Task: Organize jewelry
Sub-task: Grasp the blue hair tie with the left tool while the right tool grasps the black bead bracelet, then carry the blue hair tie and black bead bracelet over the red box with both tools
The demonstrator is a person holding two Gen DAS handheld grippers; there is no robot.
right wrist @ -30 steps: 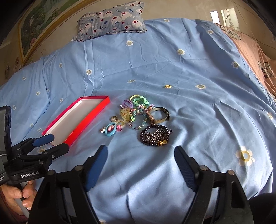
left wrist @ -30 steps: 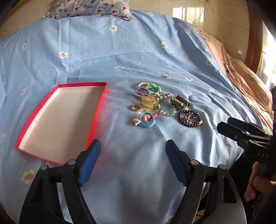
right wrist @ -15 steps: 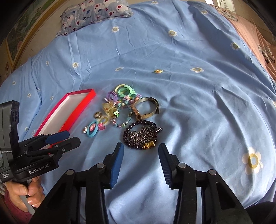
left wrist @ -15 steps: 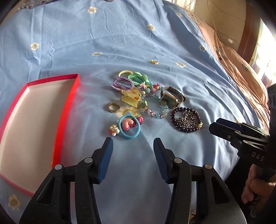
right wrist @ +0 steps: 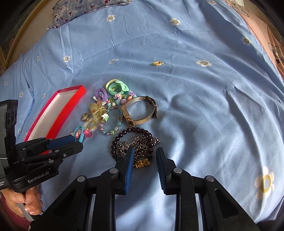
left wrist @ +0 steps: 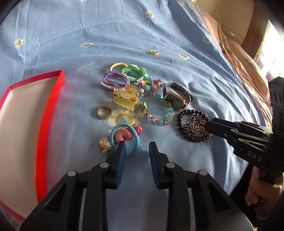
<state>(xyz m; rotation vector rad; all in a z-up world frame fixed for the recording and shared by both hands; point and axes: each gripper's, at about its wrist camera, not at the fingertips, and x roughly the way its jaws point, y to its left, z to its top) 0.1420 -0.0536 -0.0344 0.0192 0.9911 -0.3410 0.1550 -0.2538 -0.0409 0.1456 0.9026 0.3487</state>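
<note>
My left gripper [left wrist: 137,144] hangs low over the blue bedsheet with its jaws closing. Its left finger lies across a blue hair tie [left wrist: 122,125] with pink charms; the tie's right rim sits between the pads, apart from them. My right gripper [right wrist: 145,150] is closing too, over a dark bead bracelet [right wrist: 124,132] tangled with a chain. The chain and a gold charm [right wrist: 142,163] lie between its pads without being pressed. A red box [left wrist: 51,113] with a white inside lies open to the left of the pile.
The pile also holds a gold watch [left wrist: 174,102], a gold ring [left wrist: 104,112], a yellow hair clip [left wrist: 126,98], a pastel bead bracelet [left wrist: 159,117] and green and purple hair ties [left wrist: 115,80]. A small gold piece [right wrist: 158,63] lies alone further back. A pillow [right wrist: 88,8] sits at the bed's head.
Both grippers have moved forward and down to the jewelry pile while their jaws narrowed. The left now reaches the blue hair tie, the right the dark bracelet.
</note>
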